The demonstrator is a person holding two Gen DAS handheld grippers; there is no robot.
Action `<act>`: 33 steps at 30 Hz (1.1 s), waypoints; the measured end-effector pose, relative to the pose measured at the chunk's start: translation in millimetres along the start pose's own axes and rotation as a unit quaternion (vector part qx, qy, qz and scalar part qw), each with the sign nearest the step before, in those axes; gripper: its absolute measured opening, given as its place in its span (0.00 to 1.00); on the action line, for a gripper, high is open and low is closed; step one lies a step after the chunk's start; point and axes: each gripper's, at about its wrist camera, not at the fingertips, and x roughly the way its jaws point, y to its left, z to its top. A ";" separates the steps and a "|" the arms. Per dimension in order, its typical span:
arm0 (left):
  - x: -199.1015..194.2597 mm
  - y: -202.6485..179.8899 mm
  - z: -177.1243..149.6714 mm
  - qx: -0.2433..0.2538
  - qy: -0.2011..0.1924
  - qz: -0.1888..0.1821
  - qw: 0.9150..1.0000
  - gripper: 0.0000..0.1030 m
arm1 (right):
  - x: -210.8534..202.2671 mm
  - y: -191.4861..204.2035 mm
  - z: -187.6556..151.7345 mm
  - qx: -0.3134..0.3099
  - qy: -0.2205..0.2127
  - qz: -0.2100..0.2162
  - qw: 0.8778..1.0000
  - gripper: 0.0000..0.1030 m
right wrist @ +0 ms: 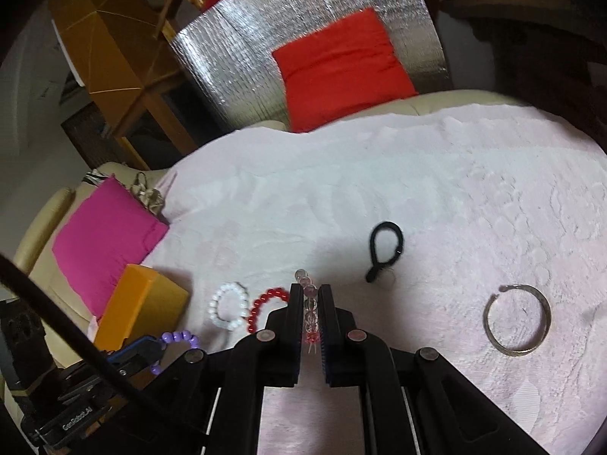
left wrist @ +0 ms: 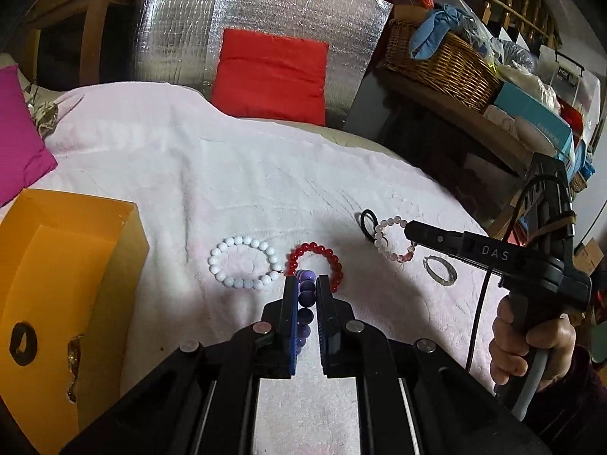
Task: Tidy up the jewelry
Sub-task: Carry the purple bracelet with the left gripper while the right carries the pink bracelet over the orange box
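Observation:
My left gripper is shut on a purple bead bracelet, lifted above the pale pink towel. My right gripper is shut on a pale pink bead bracelet, which also hangs from it in the left wrist view. On the towel lie a white bead bracelet, a red bead bracelet, a black hair tie and a silver bangle. An orange box stands at the left. The purple bracelet shows at the lower left of the right wrist view.
A magenta cushion lies at the towel's left end and a red cushion leans on a silver foil panel behind. A wicker basket and boxes crowd a shelf at the right. A hand grips the right tool.

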 end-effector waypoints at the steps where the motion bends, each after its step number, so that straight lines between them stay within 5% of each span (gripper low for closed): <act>1: -2.2 0.7 -0.3 0.001 -0.001 0.002 1.000 0.09 | -1.0 2.1 0.0 -0.002 -0.002 0.003 1.000 0.08; 33: -117.0 46.9 -15.9 -0.030 -0.102 0.130 0.986 0.09 | -3.9 115.3 -28.9 -0.054 -0.014 0.084 0.995 0.08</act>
